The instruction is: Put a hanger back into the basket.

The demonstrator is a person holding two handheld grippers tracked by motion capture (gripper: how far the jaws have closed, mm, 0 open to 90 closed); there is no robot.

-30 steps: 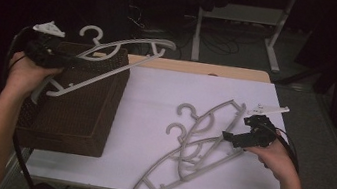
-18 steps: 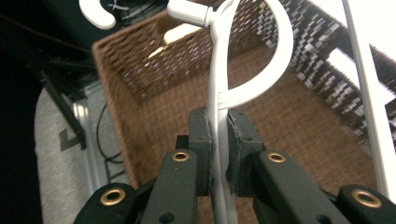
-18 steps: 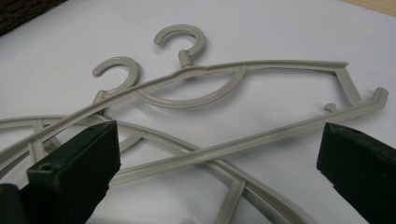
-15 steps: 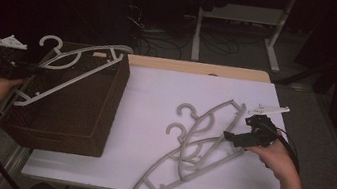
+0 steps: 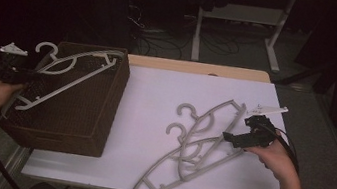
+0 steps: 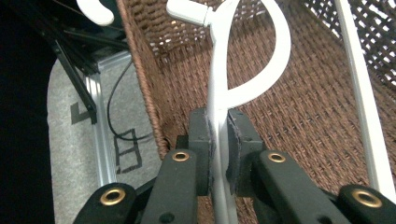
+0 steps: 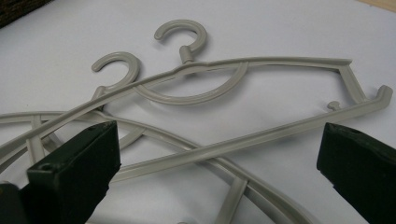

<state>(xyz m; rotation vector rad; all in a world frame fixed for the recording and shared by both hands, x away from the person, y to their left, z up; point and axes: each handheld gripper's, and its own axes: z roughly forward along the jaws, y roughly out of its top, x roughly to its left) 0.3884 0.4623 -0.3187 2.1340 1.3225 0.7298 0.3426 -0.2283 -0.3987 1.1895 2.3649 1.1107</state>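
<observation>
Looks like lab/workshop: dark room, white-topped counter [image 5: 155, 102], metal-legged bench frame [image 5: 240, 27] behind, loose cables [image 5: 155, 34] across grey floor [image 5: 328, 164], cabled hand-held gripper rig.

At the left edge of the high view I see my left gripper [image 5: 8, 70] as a black body with a pale grey three-cornered plate on top and a black cable looping down past the bare forearm toward the lower left corner. My right gripper [image 5: 246, 136], right of centre, has the same black build, a grey plate that sticks out to the upper right, and a black cable that curves down the lower right; neither arm shows a sleeve. In the left gripper view the jaws are matte black bars with brass-ringed screw holes and dark, worn pads, and in the right gripper view they rise as two blocky black pads from the lower corners.
</observation>
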